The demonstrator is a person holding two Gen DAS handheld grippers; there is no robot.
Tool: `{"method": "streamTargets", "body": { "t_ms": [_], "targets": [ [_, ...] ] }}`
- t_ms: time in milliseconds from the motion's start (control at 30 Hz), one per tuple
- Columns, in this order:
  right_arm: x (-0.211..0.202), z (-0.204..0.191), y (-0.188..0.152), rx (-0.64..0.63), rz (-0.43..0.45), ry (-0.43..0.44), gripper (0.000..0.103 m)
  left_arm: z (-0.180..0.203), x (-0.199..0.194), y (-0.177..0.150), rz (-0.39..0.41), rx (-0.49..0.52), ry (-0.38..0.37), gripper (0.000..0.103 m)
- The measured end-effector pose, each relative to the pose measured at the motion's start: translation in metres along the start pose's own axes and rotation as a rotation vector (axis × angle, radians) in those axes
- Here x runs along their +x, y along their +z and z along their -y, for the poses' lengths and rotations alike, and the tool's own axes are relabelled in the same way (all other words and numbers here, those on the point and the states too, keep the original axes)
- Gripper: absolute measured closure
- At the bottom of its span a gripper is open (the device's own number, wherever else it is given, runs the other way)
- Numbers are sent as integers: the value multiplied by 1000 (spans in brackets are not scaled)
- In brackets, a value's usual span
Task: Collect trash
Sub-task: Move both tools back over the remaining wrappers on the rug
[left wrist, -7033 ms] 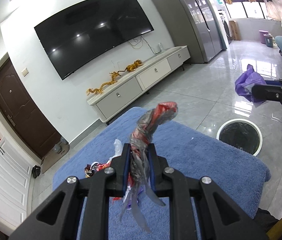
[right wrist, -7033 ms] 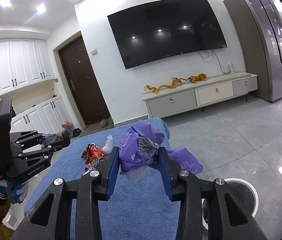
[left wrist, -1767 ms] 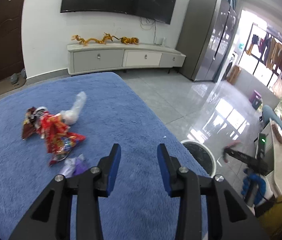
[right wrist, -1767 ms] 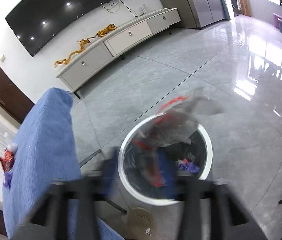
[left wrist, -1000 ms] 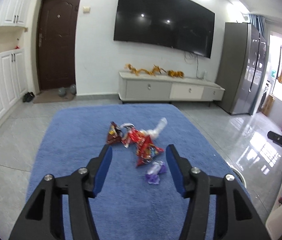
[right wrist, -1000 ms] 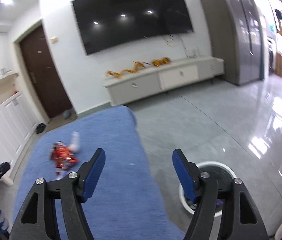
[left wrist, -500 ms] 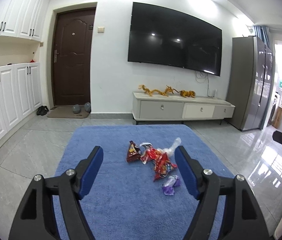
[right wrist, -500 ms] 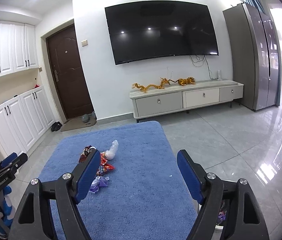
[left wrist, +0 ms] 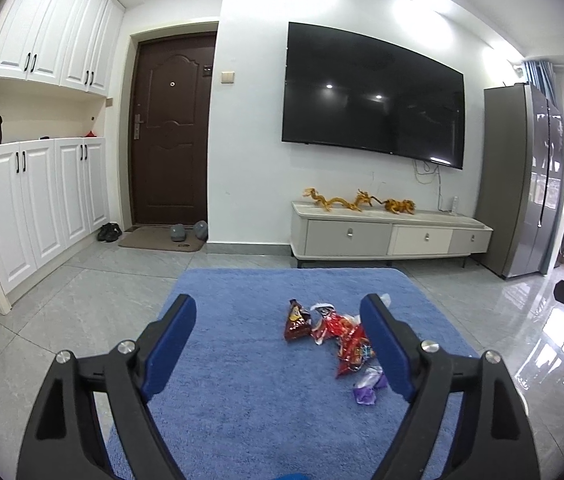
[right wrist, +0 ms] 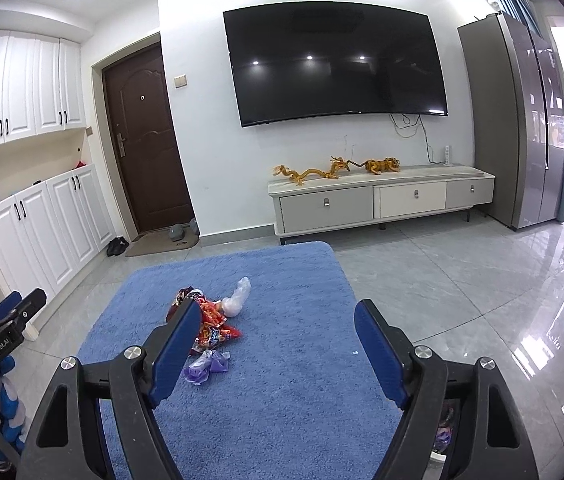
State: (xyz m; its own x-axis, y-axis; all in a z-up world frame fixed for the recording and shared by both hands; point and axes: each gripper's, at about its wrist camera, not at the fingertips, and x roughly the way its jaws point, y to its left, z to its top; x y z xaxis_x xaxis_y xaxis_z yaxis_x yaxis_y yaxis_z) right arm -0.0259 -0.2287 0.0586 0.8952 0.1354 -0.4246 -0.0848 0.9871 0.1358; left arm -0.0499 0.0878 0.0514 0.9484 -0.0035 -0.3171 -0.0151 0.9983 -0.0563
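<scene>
Both tongs are empty and spread wide over the blue surface (left wrist: pixel 250 408). On the left tongs (left wrist: pixel 280 338) the jaws are opening, with only bare blue pile between them; the trash lies ahead and toward their right finger. The right tongs (right wrist: pixel 274 338) stand wide apart too, gripping nothing, and the trash lies ahead by their left finger.

All the remaining trash sits in one loose cluster near the middle of the surface, toward its far edge. A dark brown snack packet (left wrist: pixel 295 322) lies at the cluster's left end. Just beside it a red crinkled wrapper (left wrist: pixel 347 340) spreads toward the near edge, partly hidden behind a finger in each view. A crumpled white plastic piece (right wrist: pixel 238 298) lies at the far side of the cluster, touching the red wrapper. A small purple wrapper (right wrist: pixel 206 366) lies nearest the tongs, just apart from the red one.

A trash bin (right wrist: pixel 443 428) shows only partly behind the right tongs' right finger, below the surface's right edge.
</scene>
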Motion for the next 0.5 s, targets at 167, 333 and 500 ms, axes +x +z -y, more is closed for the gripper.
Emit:
{"method": "streamTargets", "body": {
  "t_ms": [167,333,500],
  "targets": [
    [5,1,-2,-5,-9,8,25,-1,4,-1,4,1,4,14],
    [13,1,-4,-12,-22,18,25,-5,16,-5,-15,25,18,13],
    [20,3,-2,-11,-27,32,25,-24,31,-5,-31,7,75,13]
  ]
}}
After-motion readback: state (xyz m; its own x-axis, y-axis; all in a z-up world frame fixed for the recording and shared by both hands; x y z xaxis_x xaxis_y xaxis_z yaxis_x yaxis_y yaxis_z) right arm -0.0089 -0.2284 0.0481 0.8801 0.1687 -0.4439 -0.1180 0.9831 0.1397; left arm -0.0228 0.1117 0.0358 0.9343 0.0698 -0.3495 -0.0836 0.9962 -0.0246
